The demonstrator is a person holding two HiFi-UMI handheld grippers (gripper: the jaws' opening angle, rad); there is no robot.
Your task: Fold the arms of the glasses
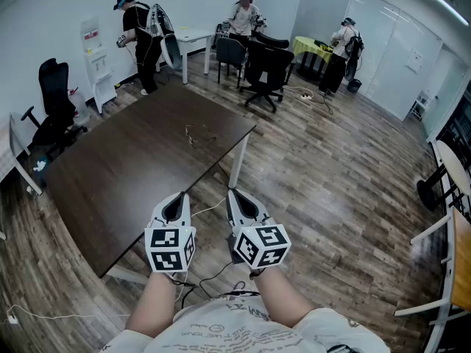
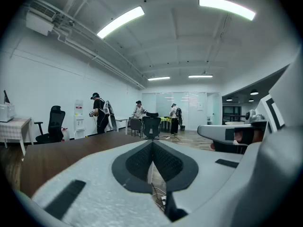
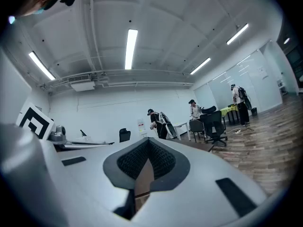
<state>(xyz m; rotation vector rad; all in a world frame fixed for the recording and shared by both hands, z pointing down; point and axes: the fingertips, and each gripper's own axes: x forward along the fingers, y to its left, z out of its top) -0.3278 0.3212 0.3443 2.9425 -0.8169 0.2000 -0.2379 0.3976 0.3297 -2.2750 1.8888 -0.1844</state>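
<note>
A thin-framed pair of glasses lies on the dark brown table, toward its far right part. Both grippers hover side by side near the table's near corner, well short of the glasses. My left gripper is shut with nothing in it; its dark pads meet in the left gripper view. My right gripper is shut and empty too, its jaws closed together in the right gripper view. The glasses do not show in either gripper view.
Black office chairs stand beyond the table, another chair at the left wall. Three people stand at the far end of the room near a white desk and a yellow-covered table. A white table edge is at the right.
</note>
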